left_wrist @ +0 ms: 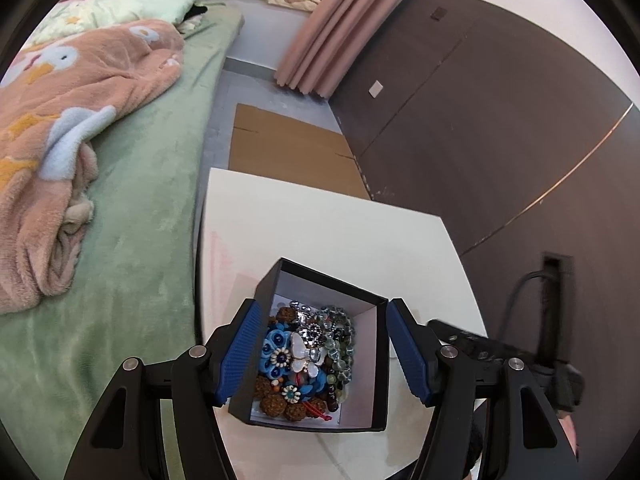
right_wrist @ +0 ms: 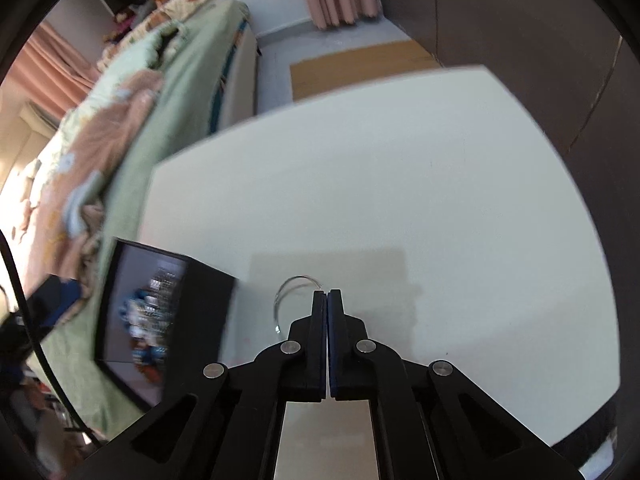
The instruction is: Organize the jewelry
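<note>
— What's your left gripper (left_wrist: pixel 324 354) doing?

— Its blue pads (left_wrist: pixel 240 354) stand wide apart, one on each side of the black box (left_wrist: pixel 322 284). The left pad looks to be against the box's outer wall; the right one sits just beside the other wall, and I can't tell if it touches.

— And what's in the box?

— A heap of jewelry (left_wrist: pixel 308 360): blue flower pieces, a white butterfly-shaped piece, brown knobbly beads, pale green and clear beads, something silvery at the back. The inside is lined white.

— Your right gripper (right_wrist: pixel 328 294)?

— Pressed together, clamped on a thin wire ring (right_wrist: pixel 290 292). The ring curves out to the left of the tips, over the table (right_wrist: pixel 400 168). I can't tell whether it touches the surface.

— Where's the box from that side?

— Down to the left, near the table's edge, blurred, with the jewelry showing as a smear of blue and white.

— Around the table?

— A bed (left_wrist: pixel 140 208) with a green cover and a pink blanket (left_wrist: pixel 68 128) on the left, flattened cardboard (left_wrist: pixel 288 148) on the floor beyond, pink curtains (left_wrist: pixel 332 32), and a dark wall (left_wrist: pixel 500 140) on the right.
</note>
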